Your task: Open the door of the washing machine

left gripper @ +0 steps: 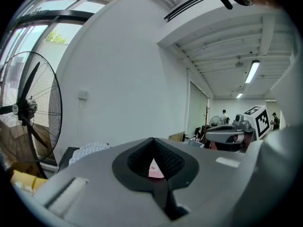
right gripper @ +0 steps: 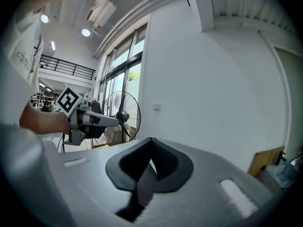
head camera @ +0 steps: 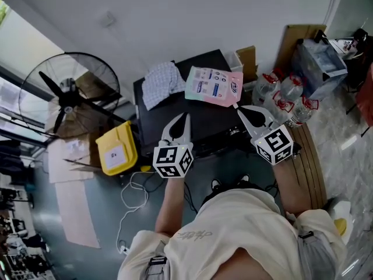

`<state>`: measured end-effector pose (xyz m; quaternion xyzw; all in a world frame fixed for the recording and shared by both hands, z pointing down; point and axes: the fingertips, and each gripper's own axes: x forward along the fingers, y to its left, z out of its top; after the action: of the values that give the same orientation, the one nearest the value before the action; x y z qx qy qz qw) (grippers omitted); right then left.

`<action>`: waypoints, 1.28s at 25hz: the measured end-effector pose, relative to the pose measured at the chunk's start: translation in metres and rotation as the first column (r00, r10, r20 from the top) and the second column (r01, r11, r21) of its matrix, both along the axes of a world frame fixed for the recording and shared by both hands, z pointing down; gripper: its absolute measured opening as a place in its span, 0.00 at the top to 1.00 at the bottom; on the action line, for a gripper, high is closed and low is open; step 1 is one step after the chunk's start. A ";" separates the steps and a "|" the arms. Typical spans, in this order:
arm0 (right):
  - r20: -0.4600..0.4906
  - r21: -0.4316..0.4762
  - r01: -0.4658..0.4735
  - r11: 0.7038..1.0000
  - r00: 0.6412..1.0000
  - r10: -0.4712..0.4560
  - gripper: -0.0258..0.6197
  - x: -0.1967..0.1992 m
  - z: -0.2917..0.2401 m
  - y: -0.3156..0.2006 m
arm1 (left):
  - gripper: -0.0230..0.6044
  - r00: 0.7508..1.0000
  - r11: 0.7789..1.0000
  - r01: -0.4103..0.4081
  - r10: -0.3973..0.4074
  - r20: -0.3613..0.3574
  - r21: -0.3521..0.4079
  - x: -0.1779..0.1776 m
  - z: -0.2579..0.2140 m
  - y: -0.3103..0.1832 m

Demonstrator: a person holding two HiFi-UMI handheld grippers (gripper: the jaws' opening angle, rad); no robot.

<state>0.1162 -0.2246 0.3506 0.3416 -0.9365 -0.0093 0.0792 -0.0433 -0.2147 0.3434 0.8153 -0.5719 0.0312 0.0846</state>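
Note:
The washing machine point(head camera: 204, 118) is a black box seen from above in the head view; its door is hidden from here. A checked cloth point(head camera: 162, 83) and a pink and teal pouch point(head camera: 213, 86) lie on its top. My left gripper point(head camera: 185, 116) hangs shut and empty above the near edge of that top. My right gripper point(head camera: 240, 111) is also shut and empty, held beside it near the pouch. In the left gripper view the jaws point(left gripper: 153, 140) meet at their tips and point at the white wall. The right gripper view shows its jaws point(right gripper: 151, 140) closed too.
A large standing fan point(head camera: 67, 95) and a yellow container point(head camera: 116, 149) are to the machine's left. Water bottles point(head camera: 280, 95) and a wooden board point(head camera: 309, 156) stand on its right. A white cable point(head camera: 131, 197) trails on the floor near my feet.

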 end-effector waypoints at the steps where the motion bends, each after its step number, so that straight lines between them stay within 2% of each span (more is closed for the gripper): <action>1: 0.024 0.005 -0.003 1.000 1.000 0.003 0.96 0.001 -0.005 -0.001 | 0.93 1.000 1.000 -0.002 0.002 0.003 0.007 0.000 -0.003 0.000; 6: 0.078 0.059 -0.027 0.998 0.997 0.023 0.96 0.006 -0.028 -0.005 | 0.93 1.000 0.999 0.003 -0.003 0.005 0.034 -0.002 -0.012 -0.004; 10: 0.112 0.065 -0.014 0.998 0.994 0.007 0.96 0.007 -0.040 -0.003 | 0.93 1.000 0.998 0.009 -0.009 0.002 0.061 -0.004 -0.024 -0.006; 17: 0.125 0.092 -0.038 0.995 0.992 0.026 0.96 0.012 -0.049 -0.002 | 0.93 1.000 0.994 -0.003 0.001 0.016 0.106 0.001 -0.039 -0.004; 22: 0.125 0.072 -0.044 0.996 0.992 0.034 0.96 0.013 -0.041 0.000 | 0.93 0.999 0.997 0.001 -0.004 0.034 0.081 -0.003 -0.028 0.000; 27: 0.126 0.060 -0.045 0.997 0.991 0.037 0.96 0.017 -0.034 0.002 | 0.93 1.000 0.999 0.010 -0.011 0.015 0.036 -0.007 -0.010 0.002; 32: 0.127 0.046 -0.041 0.998 0.991 0.035 0.96 0.015 -0.028 0.002 | 0.93 1.000 1.000 0.018 -0.018 0.013 0.023 -0.009 -0.002 0.004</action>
<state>0.1312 -0.2229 0.3228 0.3612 -0.9324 -0.0088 0.0115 -0.0528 -0.2107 0.3410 0.8109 -0.5800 0.0291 0.0717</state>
